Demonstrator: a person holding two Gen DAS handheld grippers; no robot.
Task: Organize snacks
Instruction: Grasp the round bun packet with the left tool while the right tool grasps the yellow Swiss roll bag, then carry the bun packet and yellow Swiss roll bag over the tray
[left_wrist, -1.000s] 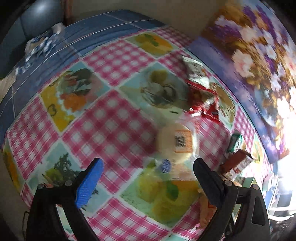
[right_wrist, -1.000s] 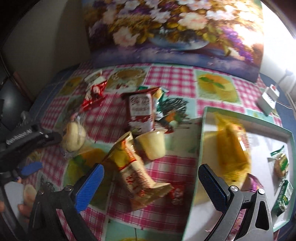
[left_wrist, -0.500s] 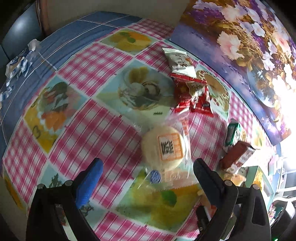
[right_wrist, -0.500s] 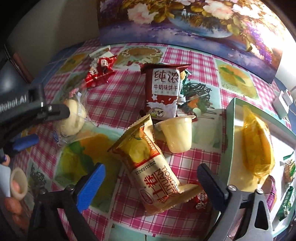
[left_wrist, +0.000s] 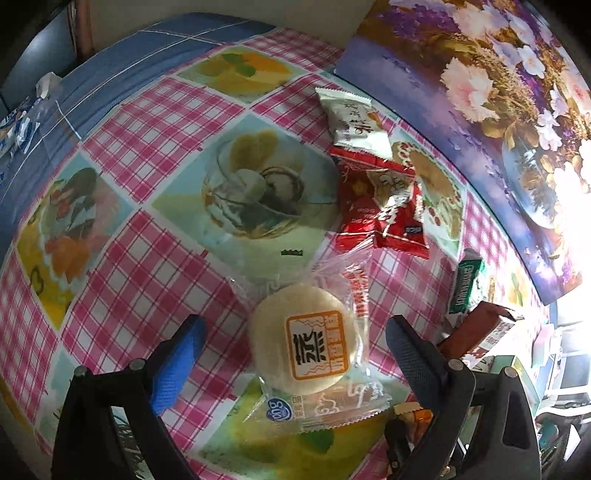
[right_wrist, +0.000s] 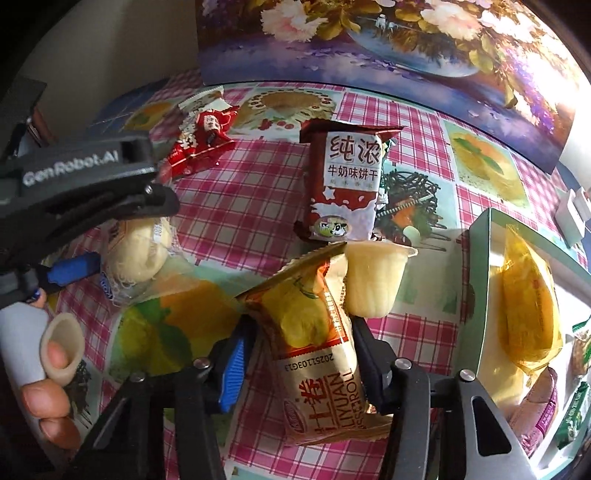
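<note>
The egg roll packet (right_wrist: 314, 343), orange and gold, lies on the worktop (right_wrist: 243, 221) between the fingers of the right gripper (right_wrist: 299, 358), which are closed in against its two sides and grip it. Its far corner touches a pale jelly cup (right_wrist: 373, 280) lying on its side. Farther off stands a brown milk biscuit packet (right_wrist: 345, 188), and to the far left a red candy wrapper (right_wrist: 201, 144). On the right sits a green-rimmed tray (right_wrist: 480, 258) holding a yellow snack bag (right_wrist: 528, 306).

The left gripper (left_wrist: 291, 347) has its fingers spread wide on either side of a round steamed cake (left_wrist: 306, 339) in a clear wrapper, touching neither side of it. Beyond the cake lie red candy packets (left_wrist: 376, 206) and a white snack packet (left_wrist: 354, 122); a green gum pack (left_wrist: 465, 284) is to the right. A floral picture (left_wrist: 498, 110) leans along the far right edge of the checked tablecloth (left_wrist: 140, 266).
</note>
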